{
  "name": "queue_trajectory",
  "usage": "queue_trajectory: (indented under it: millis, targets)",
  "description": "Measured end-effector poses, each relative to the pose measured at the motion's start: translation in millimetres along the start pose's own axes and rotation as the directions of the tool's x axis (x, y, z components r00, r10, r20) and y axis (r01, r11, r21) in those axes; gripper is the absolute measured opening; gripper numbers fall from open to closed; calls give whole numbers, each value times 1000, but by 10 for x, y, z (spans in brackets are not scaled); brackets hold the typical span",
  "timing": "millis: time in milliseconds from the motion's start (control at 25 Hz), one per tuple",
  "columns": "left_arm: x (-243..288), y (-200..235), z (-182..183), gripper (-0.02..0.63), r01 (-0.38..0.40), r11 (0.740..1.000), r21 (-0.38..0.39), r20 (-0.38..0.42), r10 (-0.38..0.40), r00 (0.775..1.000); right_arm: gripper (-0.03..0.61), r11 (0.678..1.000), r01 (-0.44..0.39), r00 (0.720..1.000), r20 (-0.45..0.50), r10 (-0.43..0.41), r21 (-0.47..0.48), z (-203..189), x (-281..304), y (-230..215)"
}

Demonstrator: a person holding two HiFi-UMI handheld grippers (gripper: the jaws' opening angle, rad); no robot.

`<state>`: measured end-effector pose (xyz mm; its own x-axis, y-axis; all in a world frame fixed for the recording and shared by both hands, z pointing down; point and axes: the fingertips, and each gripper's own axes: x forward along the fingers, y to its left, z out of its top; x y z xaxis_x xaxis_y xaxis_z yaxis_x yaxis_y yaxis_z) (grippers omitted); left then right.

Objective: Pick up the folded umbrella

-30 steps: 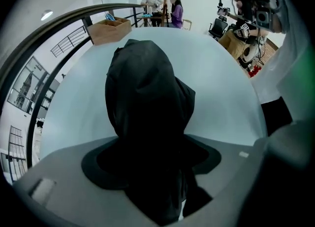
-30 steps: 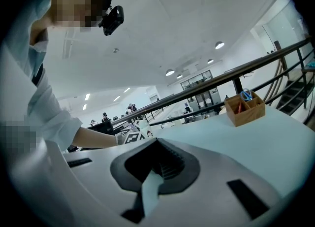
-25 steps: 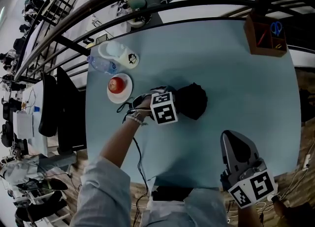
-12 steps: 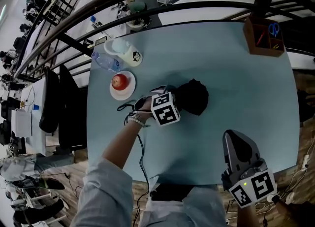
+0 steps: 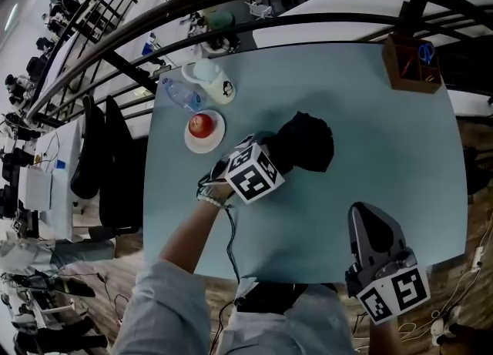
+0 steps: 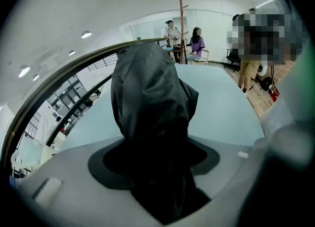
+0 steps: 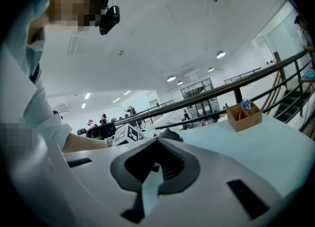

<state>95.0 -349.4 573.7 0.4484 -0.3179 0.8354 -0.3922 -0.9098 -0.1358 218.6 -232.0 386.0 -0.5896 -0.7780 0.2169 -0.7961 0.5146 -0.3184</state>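
Observation:
The folded umbrella point(image 5: 306, 142) is a black, crumpled bundle near the middle of the pale blue table point(image 5: 385, 145). My left gripper point(image 5: 279, 157) is shut on its near end, with the marker cube tilted just behind it. In the left gripper view the umbrella point(image 6: 147, 103) rises from between the jaws of the left gripper point(image 6: 152, 172) and hides their tips. My right gripper point(image 5: 370, 219) rests at the table's near right edge, apart from the umbrella. Seen in the right gripper view, the right gripper point(image 7: 156, 164) has its jaws together with nothing in them.
A red apple point(image 5: 202, 125) on a white plate point(image 5: 213, 139) lies left of the umbrella, with a water bottle point(image 5: 182, 98) and a white mug point(image 5: 213, 82) behind it. A wooden box point(image 5: 414, 61) with scissors sits at the far right corner. A dark railing point(image 5: 231, 3) runs past the far edge.
My left gripper has tilted and risen a little toward the right, taking the umbrella with it. The right gripper has stayed where it was.

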Motion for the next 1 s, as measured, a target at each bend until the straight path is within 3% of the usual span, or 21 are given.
queue_trajectory:
  millis: [240, 480, 760, 1000]
  targets:
    - [-548, -23, 130, 288, -45, 995, -87, 129, 56, 990, 0, 1000, 1, 999, 34, 0, -26, 82, -75, 254]
    - [-1122, -128, 290, 288, -64, 989, -136, 273, 99, 957, 0, 998, 12, 998, 66, -8, -66, 206, -140, 500]
    - [-1780, -164, 365, 288, -81, 966, -247, 431, 185, 883, 0, 993, 18, 994, 110, -5, -119, 377, -178, 796]
    - [-2357, -257, 344, 287, -83, 956, -282, 537, 229, 812, 0, 987, 36, 988, 154, -11, -156, 518, -191, 1004]
